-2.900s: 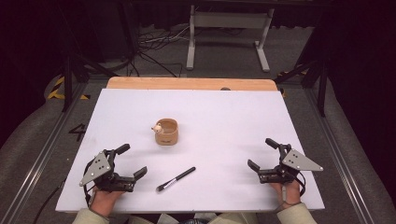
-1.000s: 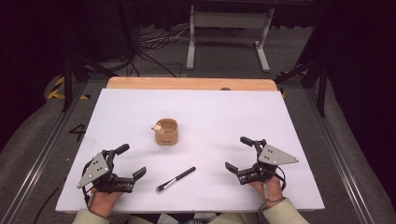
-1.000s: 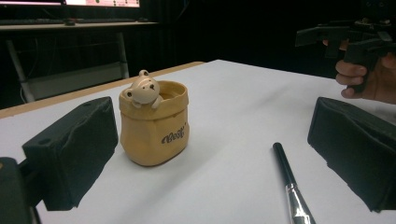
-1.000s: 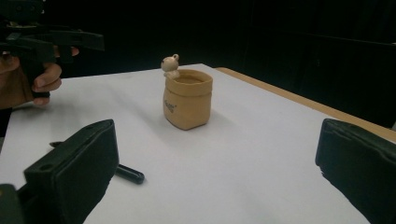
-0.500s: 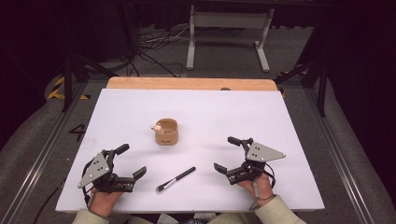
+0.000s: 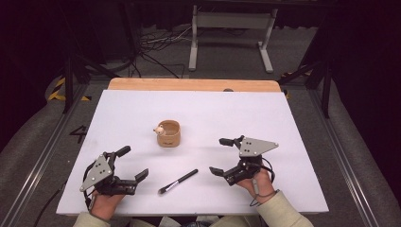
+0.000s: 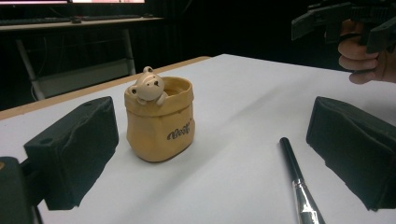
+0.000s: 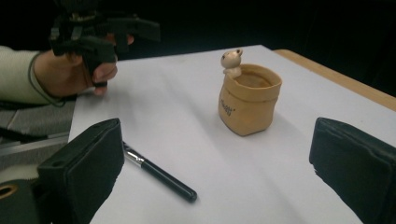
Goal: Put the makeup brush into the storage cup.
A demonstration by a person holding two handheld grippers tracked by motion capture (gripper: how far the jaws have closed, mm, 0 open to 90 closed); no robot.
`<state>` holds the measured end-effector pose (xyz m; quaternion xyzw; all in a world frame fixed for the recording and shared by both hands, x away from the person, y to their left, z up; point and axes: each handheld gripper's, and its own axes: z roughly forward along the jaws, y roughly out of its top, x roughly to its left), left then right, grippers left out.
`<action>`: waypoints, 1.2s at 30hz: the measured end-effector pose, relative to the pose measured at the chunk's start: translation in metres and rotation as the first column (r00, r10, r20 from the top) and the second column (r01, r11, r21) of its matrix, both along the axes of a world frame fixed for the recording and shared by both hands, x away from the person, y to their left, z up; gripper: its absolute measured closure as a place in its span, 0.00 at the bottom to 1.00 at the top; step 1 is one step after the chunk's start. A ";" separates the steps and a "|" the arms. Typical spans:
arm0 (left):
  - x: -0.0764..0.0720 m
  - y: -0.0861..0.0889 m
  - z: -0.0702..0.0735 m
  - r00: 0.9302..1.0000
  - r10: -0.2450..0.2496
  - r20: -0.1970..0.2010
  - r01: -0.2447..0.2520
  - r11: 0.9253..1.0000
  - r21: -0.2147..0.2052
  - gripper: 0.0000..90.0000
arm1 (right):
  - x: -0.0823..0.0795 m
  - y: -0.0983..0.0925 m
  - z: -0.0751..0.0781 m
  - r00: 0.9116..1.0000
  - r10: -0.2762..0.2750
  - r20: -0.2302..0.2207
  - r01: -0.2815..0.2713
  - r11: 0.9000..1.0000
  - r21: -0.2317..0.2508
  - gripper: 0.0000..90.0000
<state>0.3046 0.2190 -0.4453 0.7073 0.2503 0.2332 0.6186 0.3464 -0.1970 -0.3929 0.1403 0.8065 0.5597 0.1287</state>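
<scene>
On the table (image 6: 283, 118), the bear-rimmed pot (image 6: 169, 134) looks empty.

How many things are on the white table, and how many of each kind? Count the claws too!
Bear pot: 1
Brush: 1
Claws: 2, the left claw and the right claw, both open
Total: 4
</scene>
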 end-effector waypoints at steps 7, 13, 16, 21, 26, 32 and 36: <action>0.000 0.000 0.000 1.000 -0.001 -0.005 0.001 1.000 0.001 0.03 | 0.008 0.023 0.019 0.998 0.054 -0.027 -0.058 0.984 -0.168 0.09; 0.000 0.000 0.000 1.000 -0.007 -0.011 0.007 1.000 0.004 0.03 | 0.016 0.039 0.030 0.995 0.086 -0.042 -0.095 0.944 -0.317 0.11; 0.000 -0.001 0.000 1.000 -0.010 -0.015 0.010 1.000 0.006 0.03 | 0.020 0.046 0.032 0.993 0.103 -0.057 -0.117 0.919 -0.376 0.12; 0.000 -0.001 0.000 1.000 -0.014 -0.018 0.014 1.000 0.008 0.04 | 0.025 0.060 0.031 0.988 0.128 -0.084 -0.152 0.869 -0.471 0.13; 0.000 0.000 -0.001 1.000 -0.014 -0.017 0.014 1.000 0.009 0.03 | 0.028 0.070 0.031 0.984 0.142 -0.104 -0.175 0.835 -0.521 0.14; 0.000 -0.001 -0.001 1.000 -0.014 -0.018 0.014 1.000 0.007 0.04 | 0.031 0.083 0.031 0.978 0.161 -0.129 -0.207 0.783 -0.586 0.14; 0.000 -0.001 -0.001 1.000 -0.014 -0.019 0.014 1.000 0.007 0.04 | 0.032 0.091 0.032 0.974 0.171 -0.148 -0.226 0.745 -0.628 0.12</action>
